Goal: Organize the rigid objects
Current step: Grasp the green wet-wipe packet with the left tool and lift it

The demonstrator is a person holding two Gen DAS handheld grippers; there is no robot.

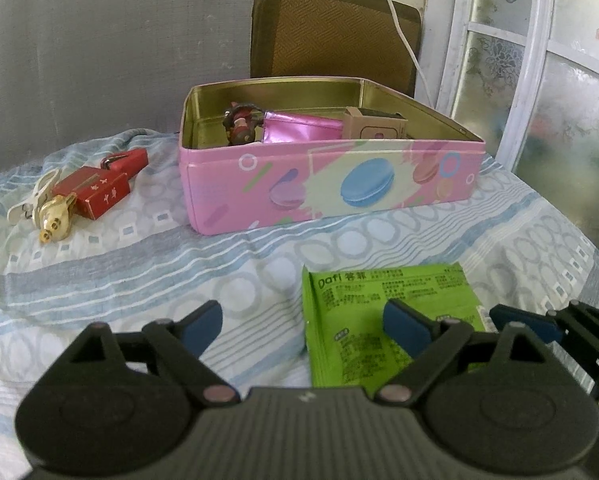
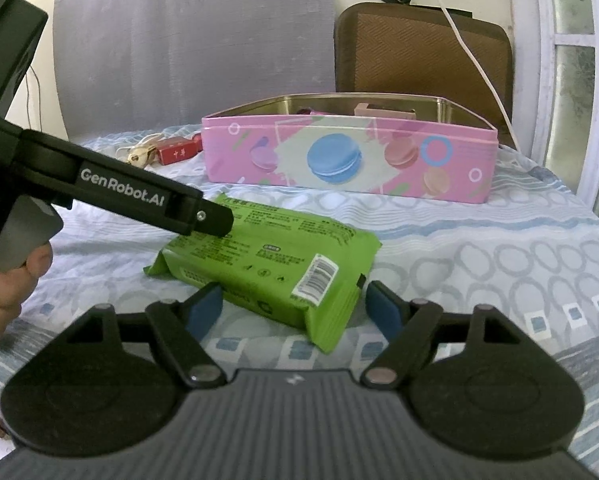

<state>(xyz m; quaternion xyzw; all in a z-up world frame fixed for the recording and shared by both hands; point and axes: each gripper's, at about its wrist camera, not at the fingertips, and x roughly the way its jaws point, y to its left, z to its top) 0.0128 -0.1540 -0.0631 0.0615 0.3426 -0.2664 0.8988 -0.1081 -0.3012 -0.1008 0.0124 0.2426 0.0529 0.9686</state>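
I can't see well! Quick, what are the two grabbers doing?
Left gripper: open, holding nothing.
Right gripper: open around the end of the green plastic wipes packet, not squeezing it.

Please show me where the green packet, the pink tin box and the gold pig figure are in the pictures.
green packet (image 2: 267, 256): right wrist view, on its printed top face.
pink tin box (image 1: 331, 184): left wrist view, on its front wall beside the blue macaron.
gold pig figure (image 1: 57, 216): left wrist view, on its body.
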